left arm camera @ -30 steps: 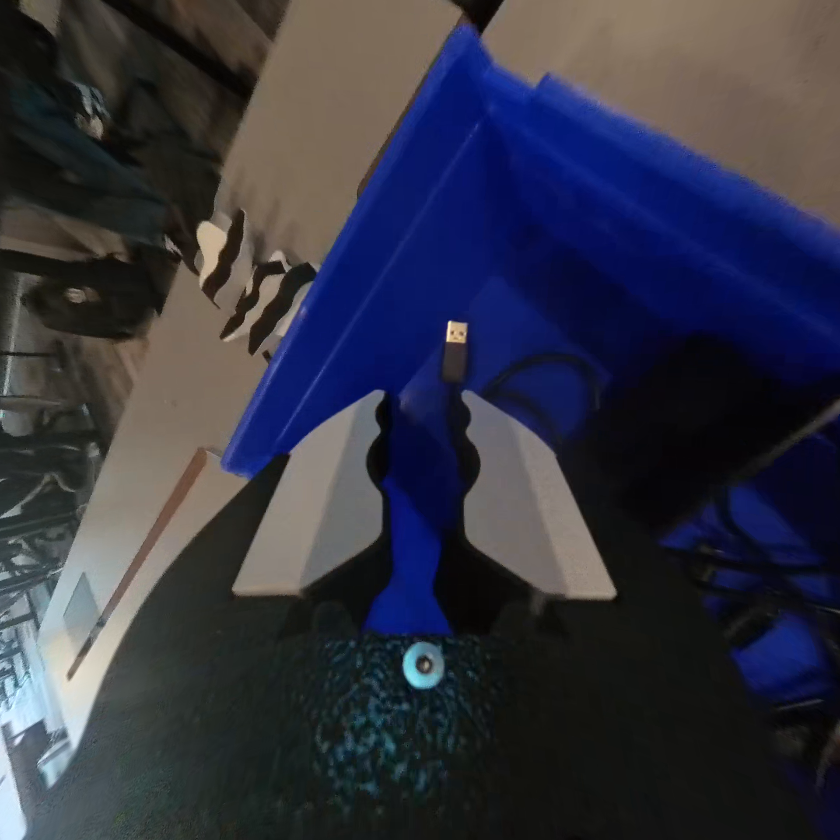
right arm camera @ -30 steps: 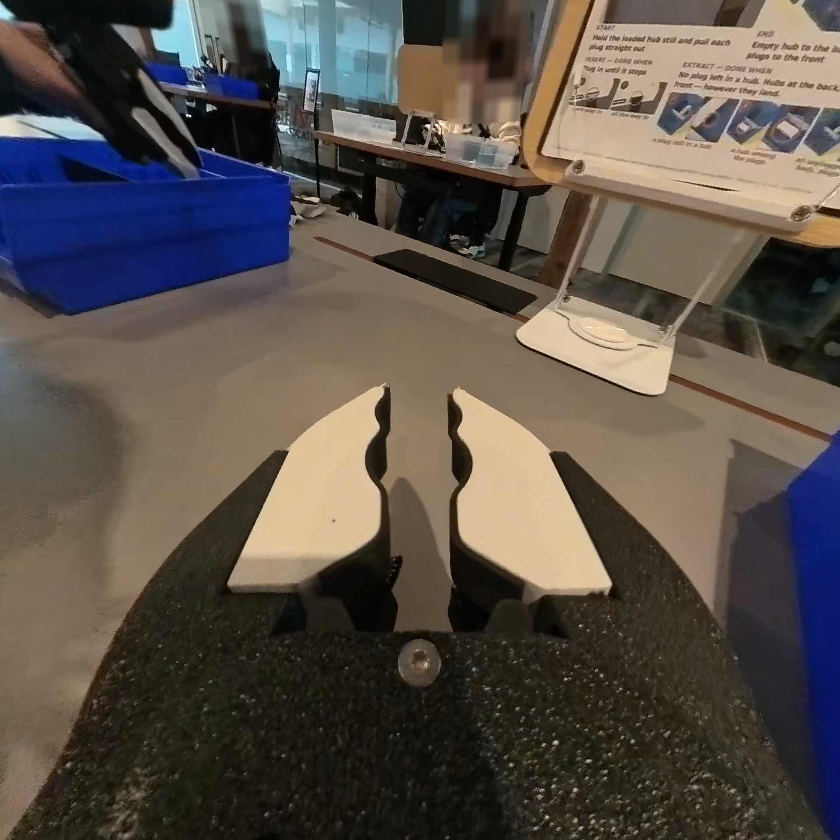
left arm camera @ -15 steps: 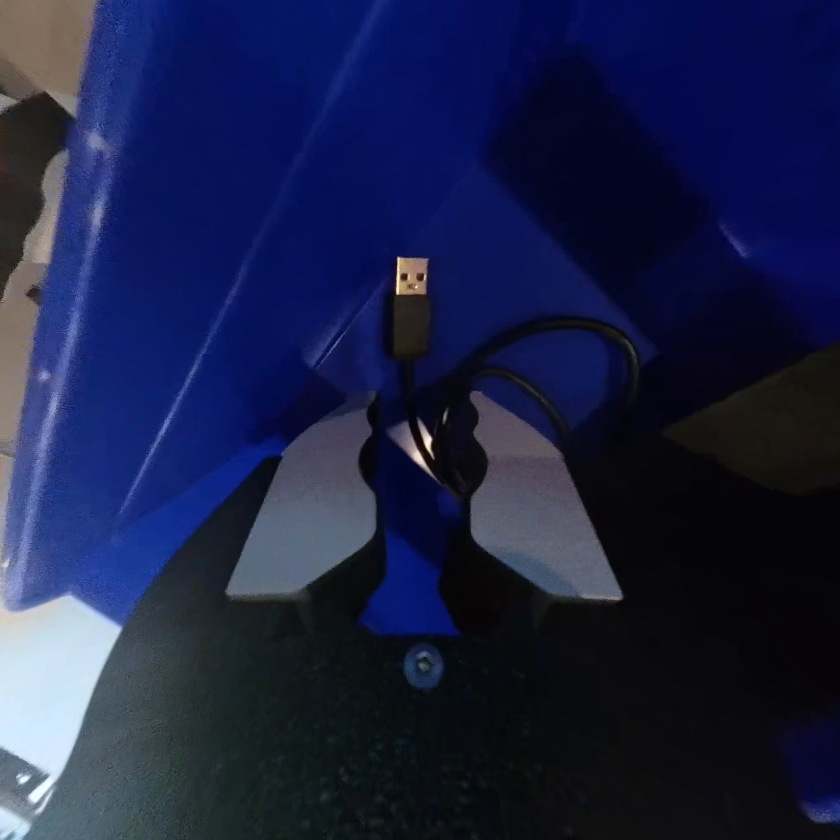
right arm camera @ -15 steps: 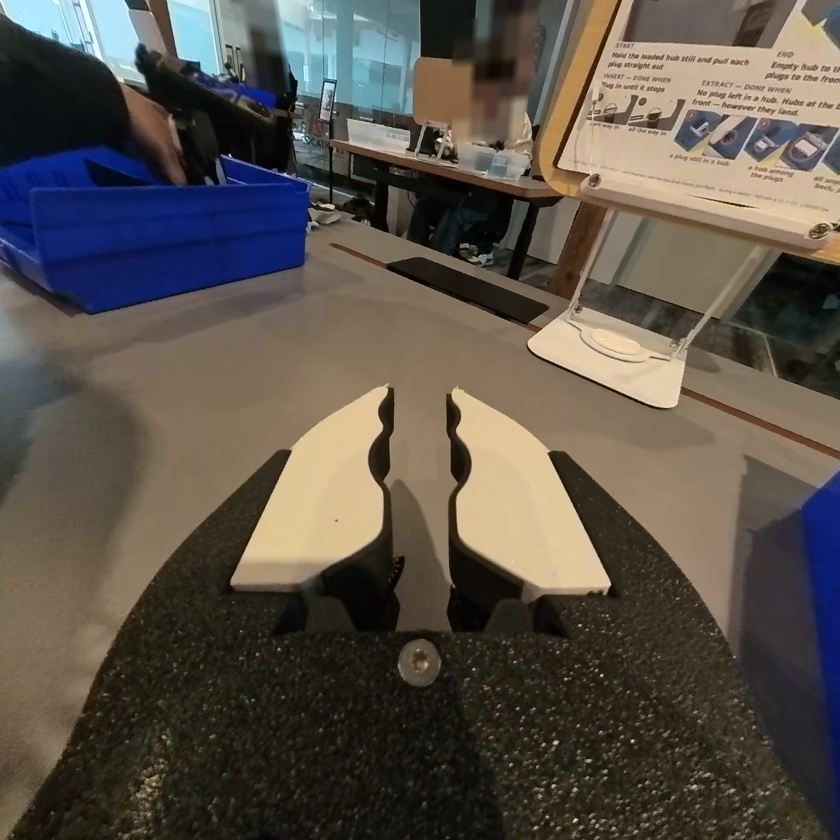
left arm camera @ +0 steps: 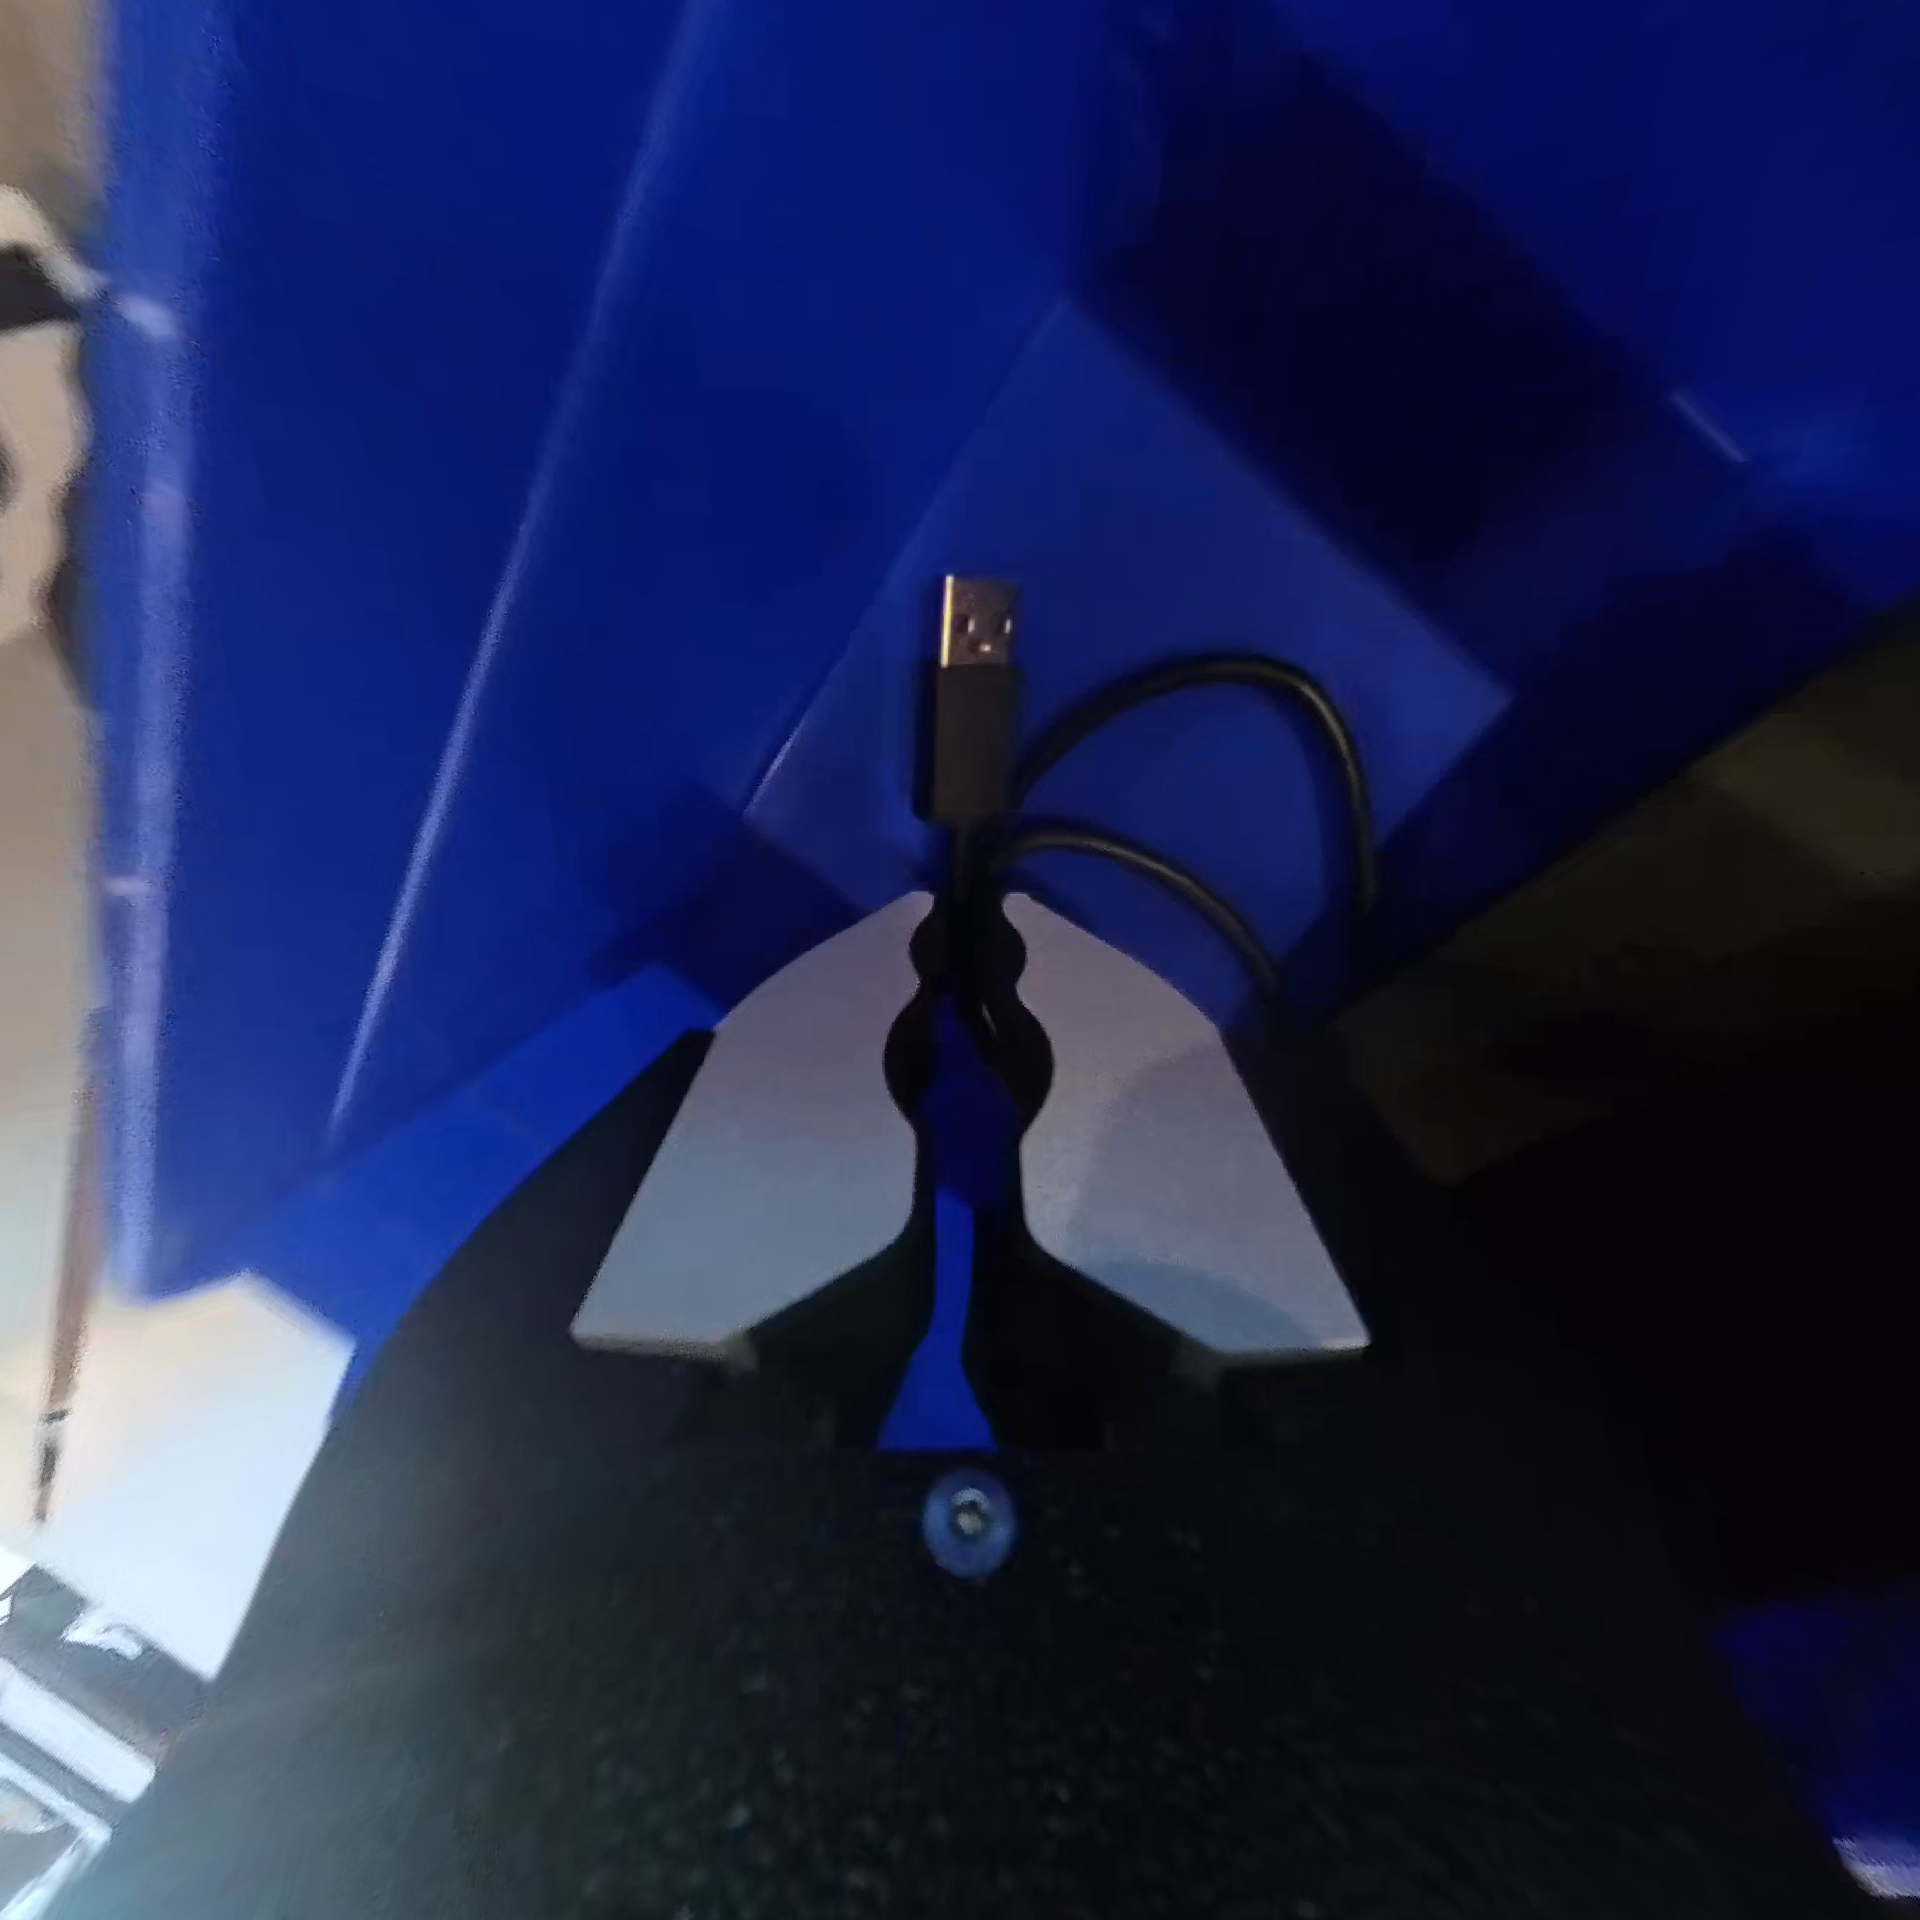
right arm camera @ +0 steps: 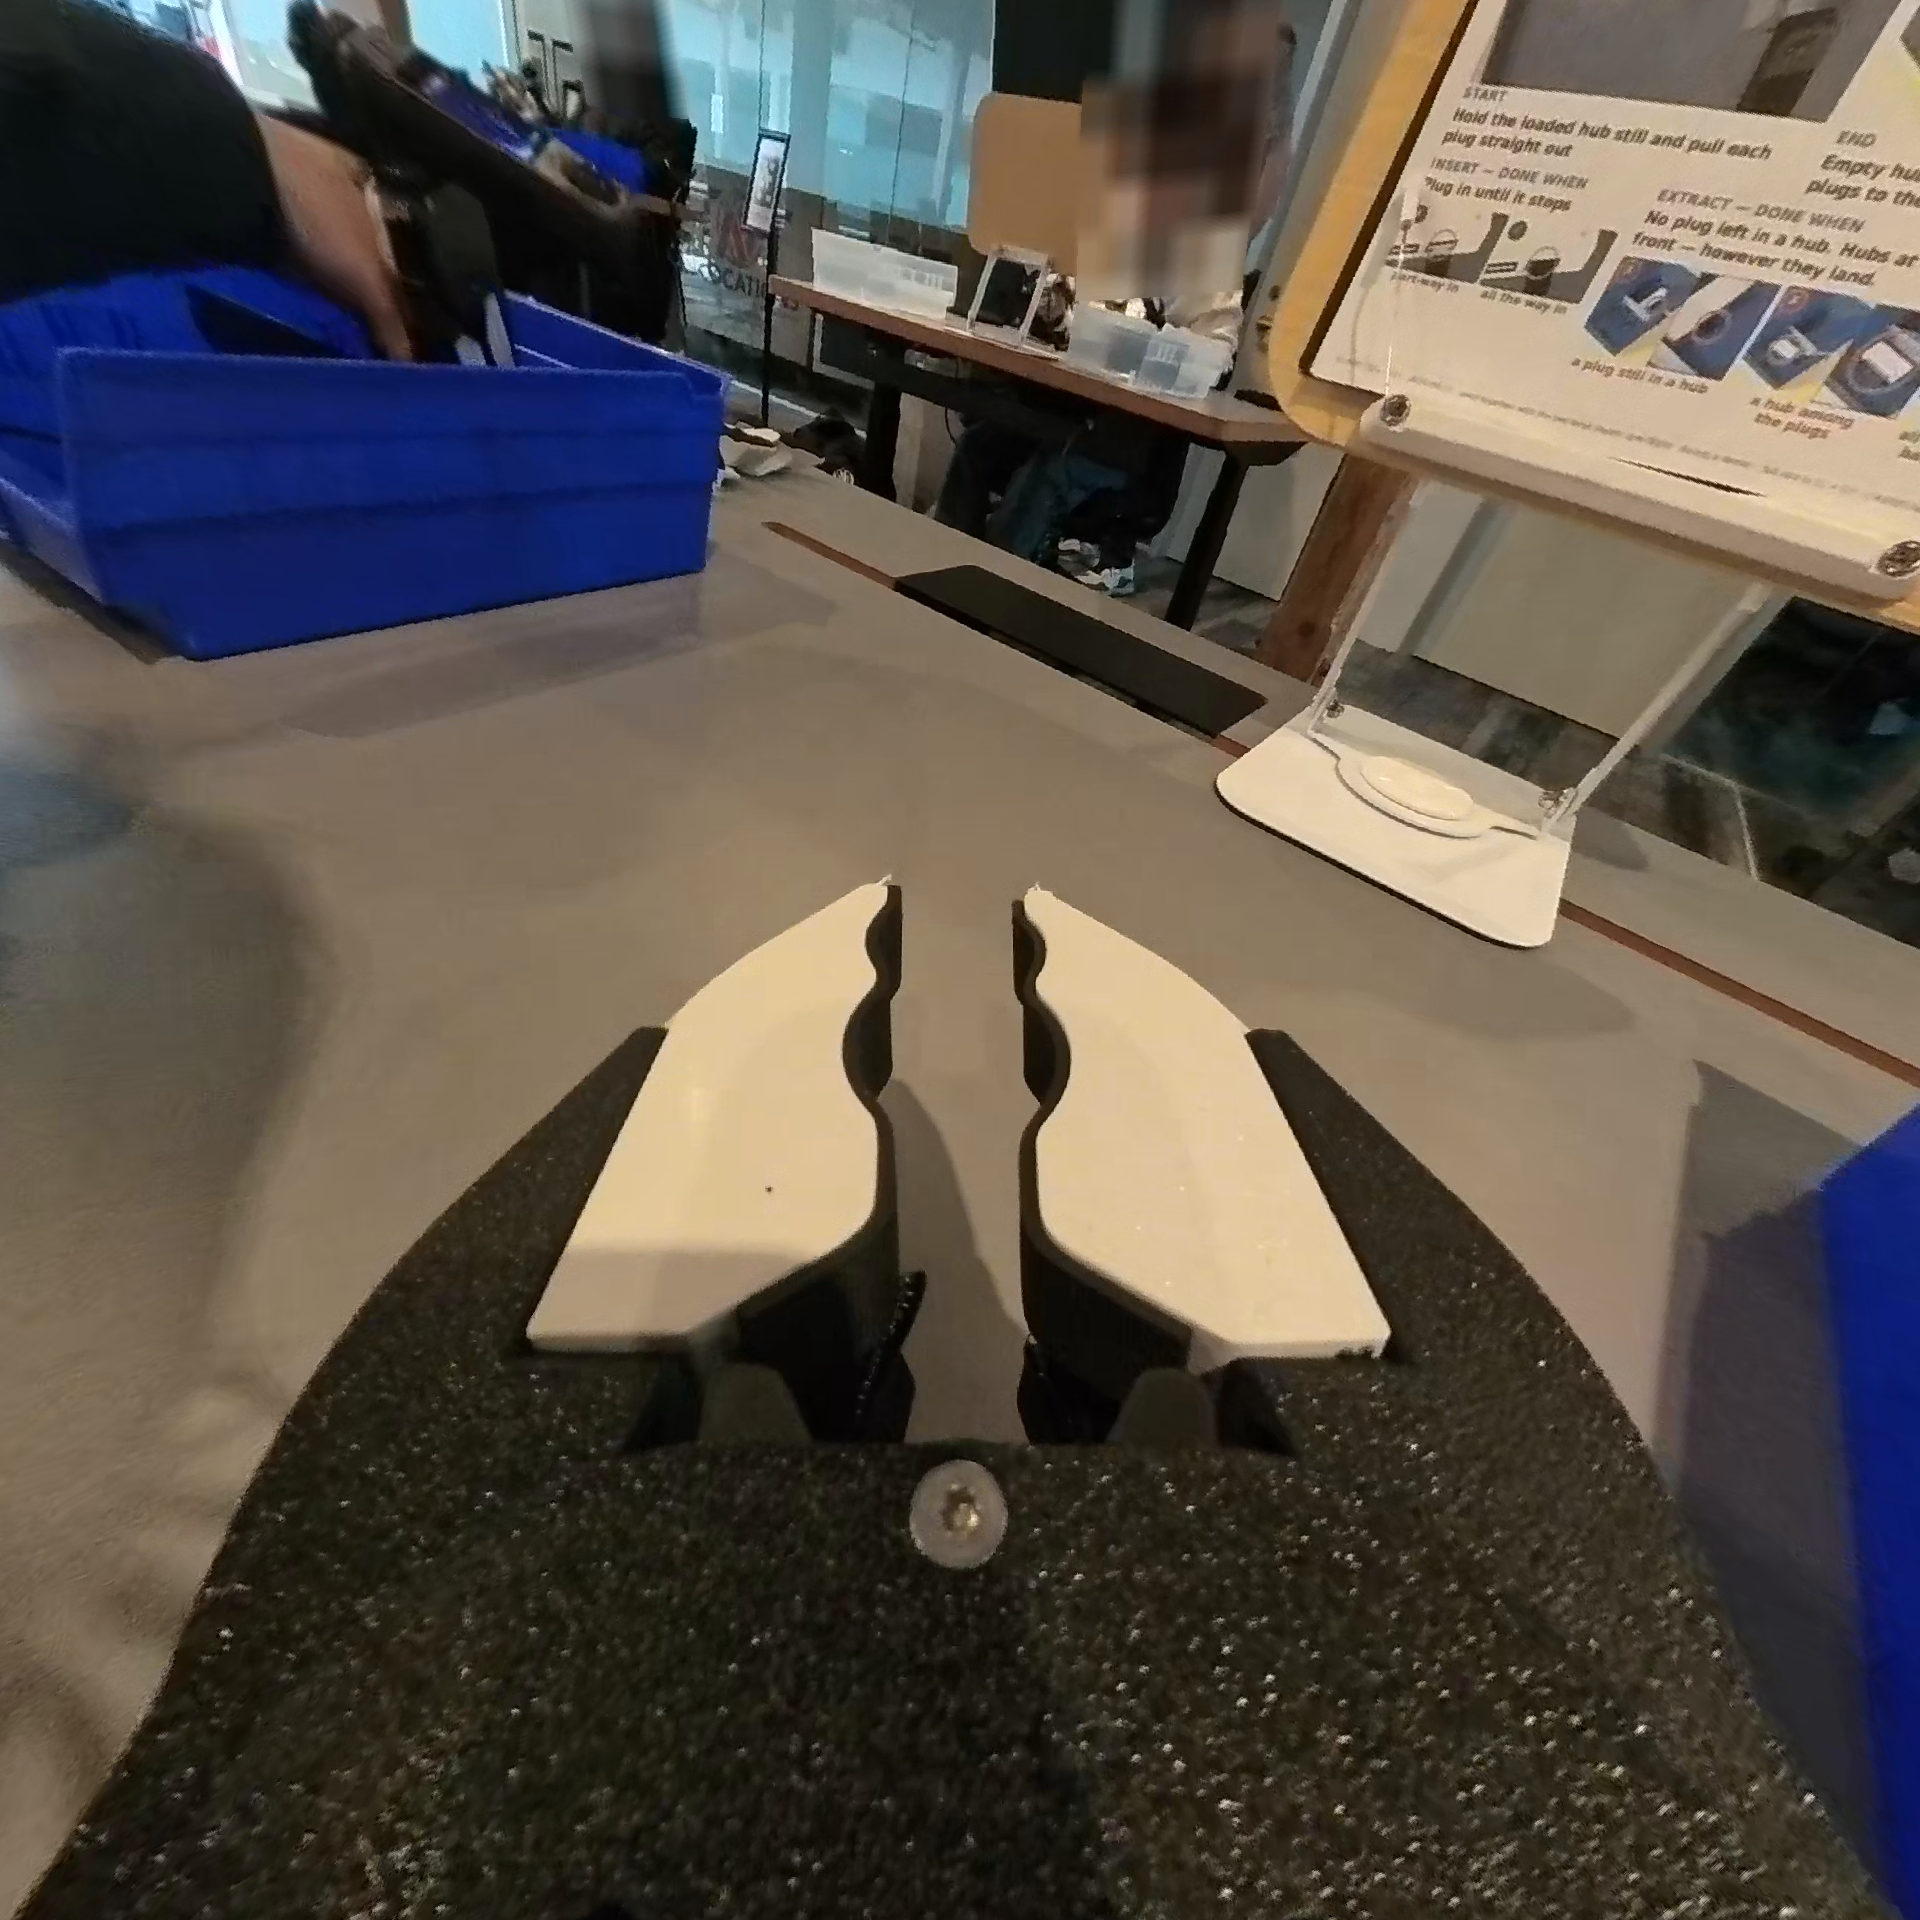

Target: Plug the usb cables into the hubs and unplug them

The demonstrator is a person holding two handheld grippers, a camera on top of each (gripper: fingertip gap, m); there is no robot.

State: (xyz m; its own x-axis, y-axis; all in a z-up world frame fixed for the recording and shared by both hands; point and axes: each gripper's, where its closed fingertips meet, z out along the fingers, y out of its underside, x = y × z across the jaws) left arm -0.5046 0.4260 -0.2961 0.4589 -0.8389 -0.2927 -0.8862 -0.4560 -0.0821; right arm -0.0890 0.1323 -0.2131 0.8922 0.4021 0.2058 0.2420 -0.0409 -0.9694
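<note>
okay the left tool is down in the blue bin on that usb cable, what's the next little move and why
Probably lift the left tool straight up out of the blue bin. It looks shut on the usb cable just behind the plug, and no hub shows there to plug into.

Black usb cable (left arm camera: 1340, 748) with silver plug at twelve o'clock; blue bin (right arm camera: 395, 520) at ten o'clock; grey tabletop (right arm camera: 623, 810); white stand (right arm camera: 1403, 831).

Glossy blue plastic bin (left arm camera: 416, 520), shiny metal USB plug (left arm camera: 977, 623) tip w/ matt black cable; matt grey tabletop (right arm camera: 520, 831).
</note>
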